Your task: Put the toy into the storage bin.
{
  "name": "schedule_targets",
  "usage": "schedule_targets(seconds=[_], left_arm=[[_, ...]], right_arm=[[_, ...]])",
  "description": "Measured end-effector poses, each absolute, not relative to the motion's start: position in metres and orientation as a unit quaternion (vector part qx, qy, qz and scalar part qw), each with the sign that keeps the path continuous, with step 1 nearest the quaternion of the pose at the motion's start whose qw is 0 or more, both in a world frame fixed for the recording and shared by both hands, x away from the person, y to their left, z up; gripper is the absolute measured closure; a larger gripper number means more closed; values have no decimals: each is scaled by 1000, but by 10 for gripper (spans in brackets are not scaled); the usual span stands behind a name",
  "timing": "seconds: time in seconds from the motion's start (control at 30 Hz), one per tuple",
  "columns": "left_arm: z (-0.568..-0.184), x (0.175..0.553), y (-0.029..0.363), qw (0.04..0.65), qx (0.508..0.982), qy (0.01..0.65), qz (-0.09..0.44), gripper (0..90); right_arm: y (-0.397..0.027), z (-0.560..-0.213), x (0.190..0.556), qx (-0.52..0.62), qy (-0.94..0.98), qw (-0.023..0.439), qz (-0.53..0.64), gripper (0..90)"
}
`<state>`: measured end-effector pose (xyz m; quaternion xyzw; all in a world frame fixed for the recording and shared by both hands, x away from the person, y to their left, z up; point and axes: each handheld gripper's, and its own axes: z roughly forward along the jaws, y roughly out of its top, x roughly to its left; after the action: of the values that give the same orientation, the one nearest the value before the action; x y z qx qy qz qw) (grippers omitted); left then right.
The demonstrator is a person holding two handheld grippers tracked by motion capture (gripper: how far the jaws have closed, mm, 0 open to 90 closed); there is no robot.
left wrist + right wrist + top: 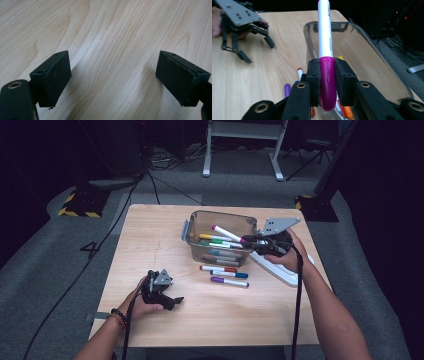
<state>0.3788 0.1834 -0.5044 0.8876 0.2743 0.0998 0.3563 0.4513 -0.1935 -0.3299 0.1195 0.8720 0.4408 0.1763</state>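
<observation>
Wooden table [150, 235] on grey carpet, dark room behind. Right gripper [327, 72] clamped on magenta cap of white marker [325, 32], held above clear bin [197, 220] holding other markers. Three loose markers [225, 275] lie on table just in front of bin. Left gripper [112, 80] rests low over bare wood, jaws wide apart, nothing between them.

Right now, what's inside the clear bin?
The clear bin holds several markers lying in a pile, yellow-, green- and blue-capped among them. The right tongs hold a magenta-capped marker above it, hiding part of the pile and bin floor.
</observation>
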Motion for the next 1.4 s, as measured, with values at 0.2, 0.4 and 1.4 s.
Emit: schedule_targets(seconds=[0.2, 0.4, 1.4], left_arm=[[-504, 379, 183, 356, 887, 275, 100, 133], [-504, 379, 183, 356, 888, 275, 100, 133], [-504, 379, 183, 356, 887, 275, 100, 133]], right_arm=[[-187, -332, 472, 130, 882, 171, 419, 755], [-175, -339, 492, 133, 895, 157, 396, 754], [-138, -385, 531, 134, 954, 97, 249, 738]])
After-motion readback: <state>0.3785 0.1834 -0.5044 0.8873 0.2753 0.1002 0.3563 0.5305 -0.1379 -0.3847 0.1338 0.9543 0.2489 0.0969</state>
